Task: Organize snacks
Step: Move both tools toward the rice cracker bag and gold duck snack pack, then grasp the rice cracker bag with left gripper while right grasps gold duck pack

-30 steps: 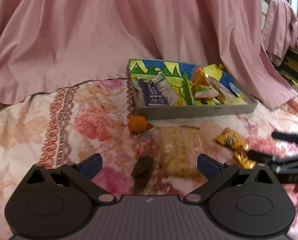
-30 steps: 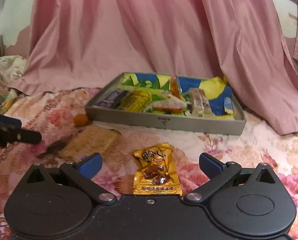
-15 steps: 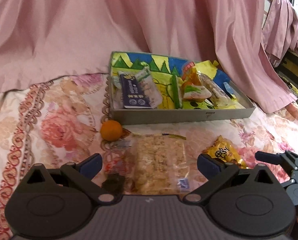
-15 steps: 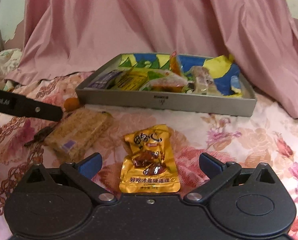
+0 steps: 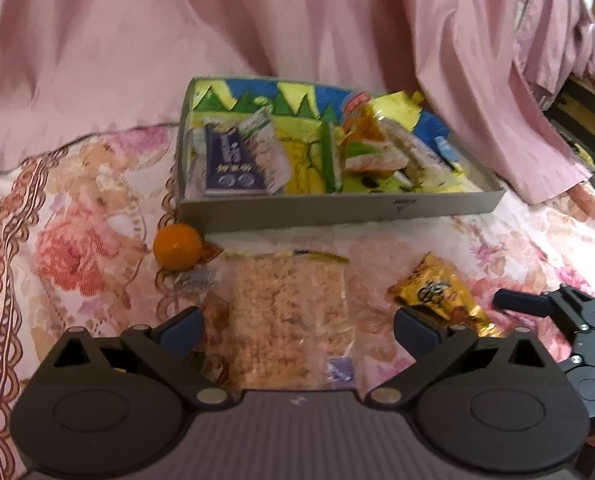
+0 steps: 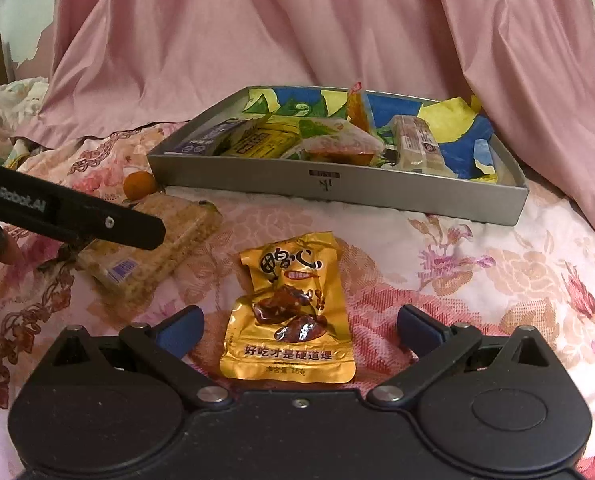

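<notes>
Both grippers spread wide and empty, left gripper [image 5: 297, 326] straddling the rice cracker pack [image 5: 291, 320] before the tray [image 5: 337, 210] — drop square, pinch mid-pack gently!

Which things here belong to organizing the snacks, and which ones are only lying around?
Part of the job:
- grey tray already holding snacks
- yellow snack packet
- clear pack of crisp cake
- small orange
- left gripper, right gripper, both open

Just lying about:
- pink curtain
- floral bedspread
</notes>
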